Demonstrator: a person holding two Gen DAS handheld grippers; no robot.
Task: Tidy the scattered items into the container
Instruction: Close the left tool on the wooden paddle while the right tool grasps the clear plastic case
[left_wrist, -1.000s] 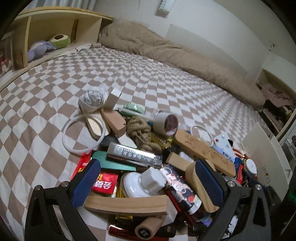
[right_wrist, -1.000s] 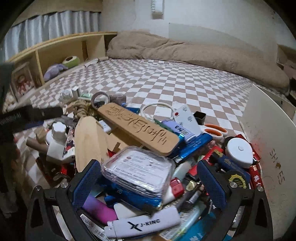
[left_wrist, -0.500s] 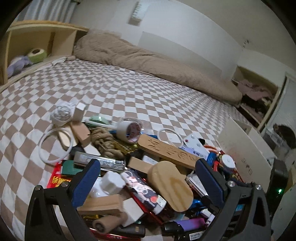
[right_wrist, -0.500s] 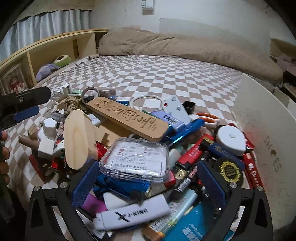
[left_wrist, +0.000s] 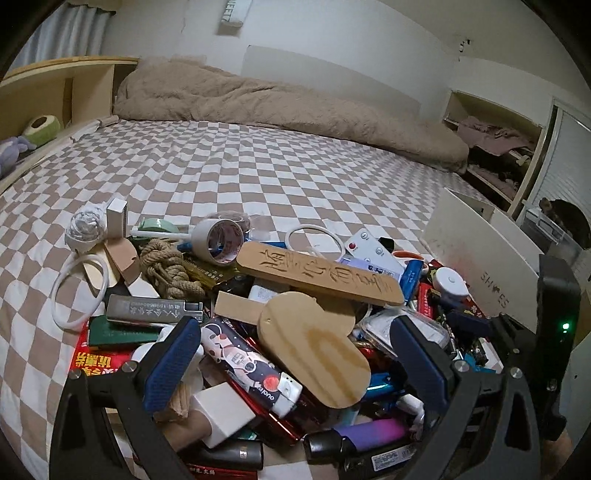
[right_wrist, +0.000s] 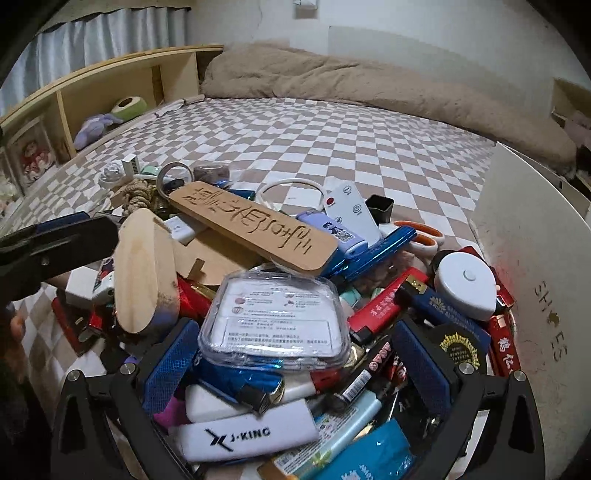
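The whole heap sits at the near edge of the bed (left_wrist: 229, 173), piled thick on the checked sheet, and the white box (right_wrist: 532, 236) marked SHOES stands at the heap's right side with its wall upright, close enough that things can go over the rim without being carried far. Both tongs hover low over the pile with their blue pads spread wide and nothing between them. The left tongs (left_wrist: 295, 350) bracket a smooth oval board (left_wrist: 314, 347) of pale grained wood, propped at a slant on the clutter beneath, which I take to be the next pick since it rides on top and offers flat faces. The right tongs (right_wrist: 295, 354) straddle a clear case (right_wrist: 275, 321), glossy hard plastic with rounded corners and a printed label inside; it lies nearly level on shiny blue and red lighters, so it may skate if nudged. Behind both runs a long plaque (left_wrist: 317, 275) with carved characters, matte wood, resting across the pile like a bridge. Toward the left edge of the heap lie a coarse rope knot (left_wrist: 168, 269), a thin white ring (left_wrist: 79, 291) flat on the sheet, and a tape roll (left_wrist: 219, 242) tipped on its side. A white remote (right_wrist: 351, 210) leans near orange-handled scissors (right_wrist: 421, 234).
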